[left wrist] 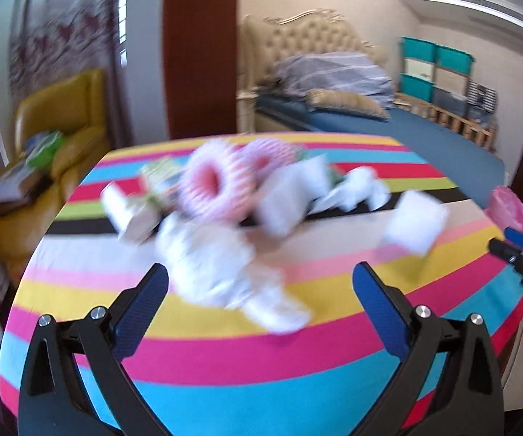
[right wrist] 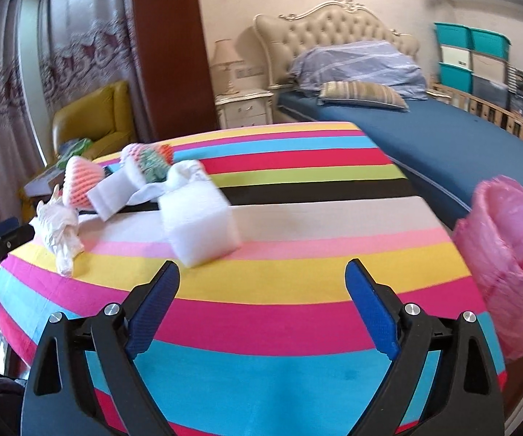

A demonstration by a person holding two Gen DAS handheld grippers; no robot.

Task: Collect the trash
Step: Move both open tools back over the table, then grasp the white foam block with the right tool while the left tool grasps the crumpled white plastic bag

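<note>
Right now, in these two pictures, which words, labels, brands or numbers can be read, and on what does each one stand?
No text can be read with certainty.
White characters on the body of the right gripper: turned and blurred, not readable.
Print on the green packet on the yellow armchair: too blurred to read.

The room is bright with soft daylight, which seems to enter through the curtains [right wrist: 11, 83] on the left side. Shadows are weak and there is no strong glare. The left wrist view is heavily smeared; the white trash [left wrist: 221, 265] looks streaky. The right wrist view is sharper. Both views curve strongly and have dark corners.
</note>
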